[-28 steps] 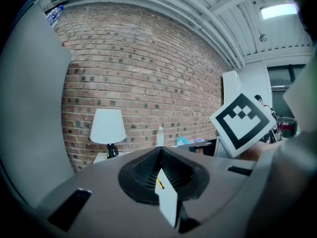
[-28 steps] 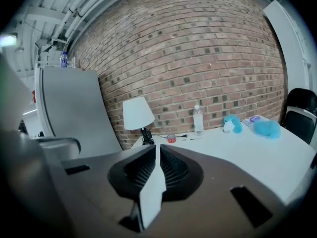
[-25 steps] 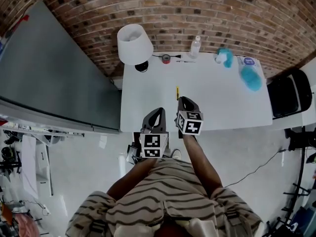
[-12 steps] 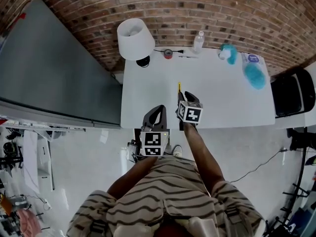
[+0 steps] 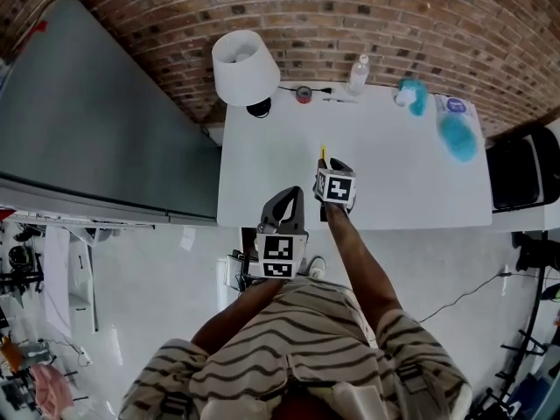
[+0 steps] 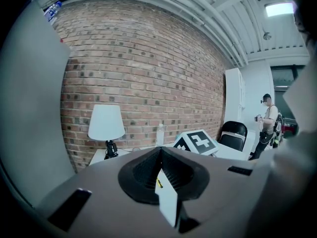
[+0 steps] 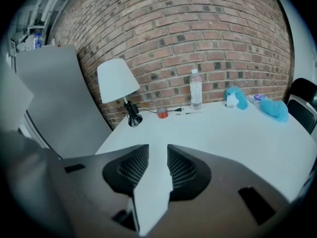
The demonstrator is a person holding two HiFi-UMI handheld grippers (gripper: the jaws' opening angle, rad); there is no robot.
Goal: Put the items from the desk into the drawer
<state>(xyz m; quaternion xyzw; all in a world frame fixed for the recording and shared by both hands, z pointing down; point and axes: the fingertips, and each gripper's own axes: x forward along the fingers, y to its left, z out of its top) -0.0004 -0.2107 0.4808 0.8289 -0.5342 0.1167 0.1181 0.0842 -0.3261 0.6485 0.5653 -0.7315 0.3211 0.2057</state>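
Note:
A yellow pencil [image 5: 323, 154] lies on the white desk [image 5: 394, 182], near its middle. My right gripper [image 5: 333, 164] hangs over the pencil's near end. Its jaws have just been opening and stand open [image 7: 158, 148], with only bare desk showing between them. The pencil itself is hidden in the right gripper view. My left gripper [image 5: 291, 192] waits at the desk's front edge, shut [image 6: 159, 150], holding nothing. Through the slit below its tips a bit of the pencil [image 6: 159, 182] shows.
Along the back edge of the desk stand a white lamp [image 5: 241, 66], a red tape roll [image 5: 304, 94], a pen [image 5: 337, 101], a bottle [image 5: 359, 74] and two teal plush things [image 5: 411, 96] [image 5: 458, 136]. A black chair [image 5: 522, 169] is at the right, a grey panel [image 5: 96, 121] at the left.
My right gripper has moved farther over the desk, up to the pencil's near end, and sunk lower. The left gripper has stayed at the front edge.

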